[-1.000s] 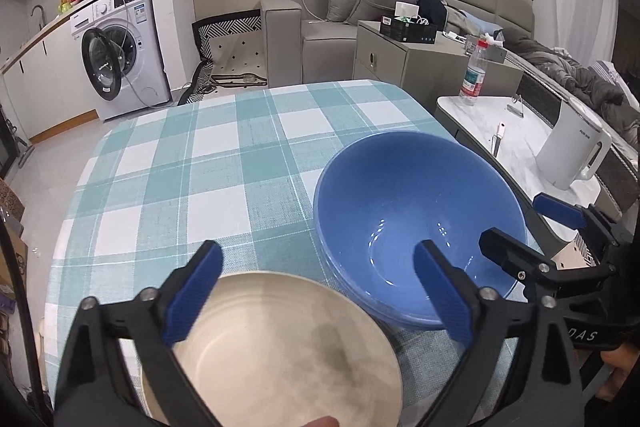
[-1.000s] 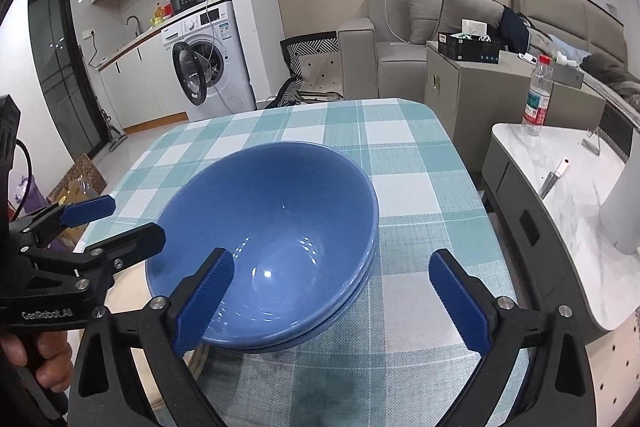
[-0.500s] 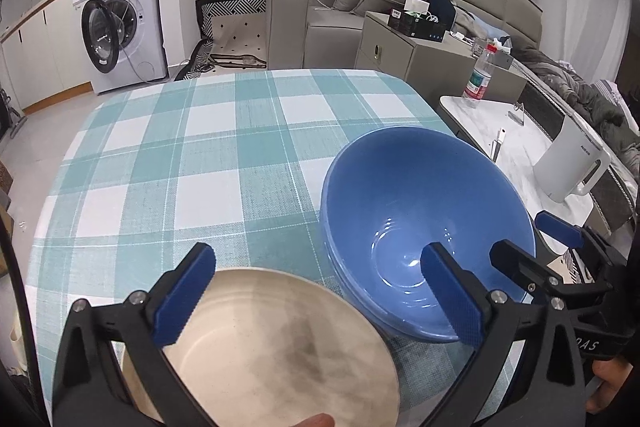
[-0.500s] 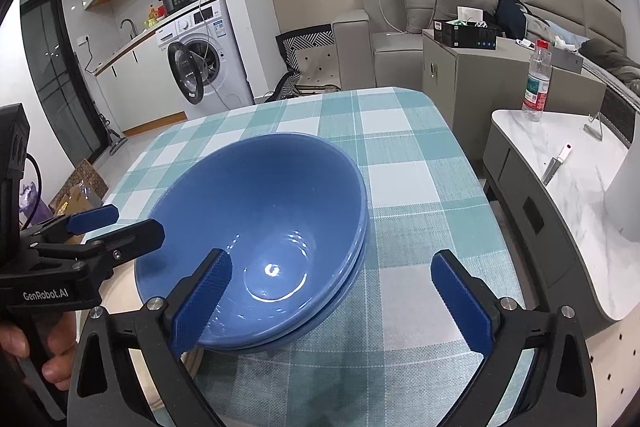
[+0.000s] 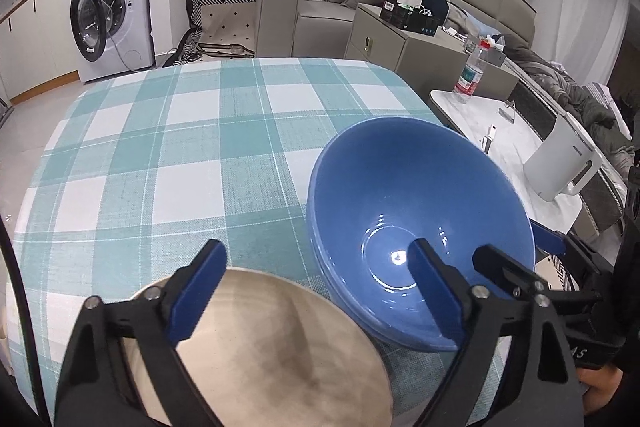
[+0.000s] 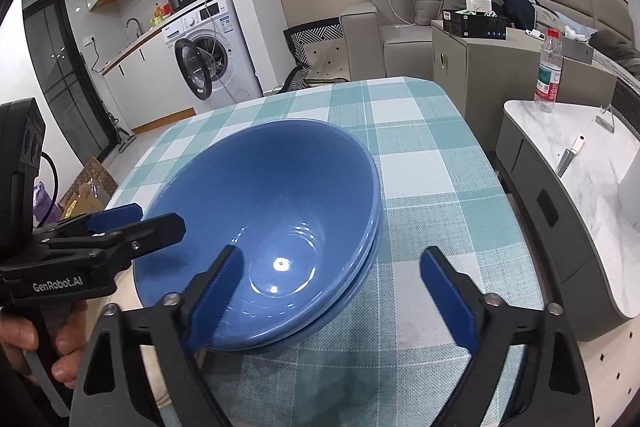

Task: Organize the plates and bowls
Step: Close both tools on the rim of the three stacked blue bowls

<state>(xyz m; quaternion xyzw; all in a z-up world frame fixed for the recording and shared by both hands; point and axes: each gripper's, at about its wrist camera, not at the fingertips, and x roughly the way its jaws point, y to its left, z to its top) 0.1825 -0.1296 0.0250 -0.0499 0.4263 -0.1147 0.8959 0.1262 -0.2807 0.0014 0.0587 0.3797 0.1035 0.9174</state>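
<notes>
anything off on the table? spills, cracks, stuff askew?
Nothing spilled or broken. The blue bowls sit nested, evenly stacked, upright on the checked tablecloth. The beige plate lies flat beside them; the dark smudge on it looks like shadow or glaze, hard to tell. Washing machine door hangs open.

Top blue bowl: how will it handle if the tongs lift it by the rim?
The top blue bowl looks glazed and glossy, so probably slippery. It seems rigid, likely ceramic, so fairly heavy and chippable. It nests in a second bowl, so that one may drag along.
</notes>
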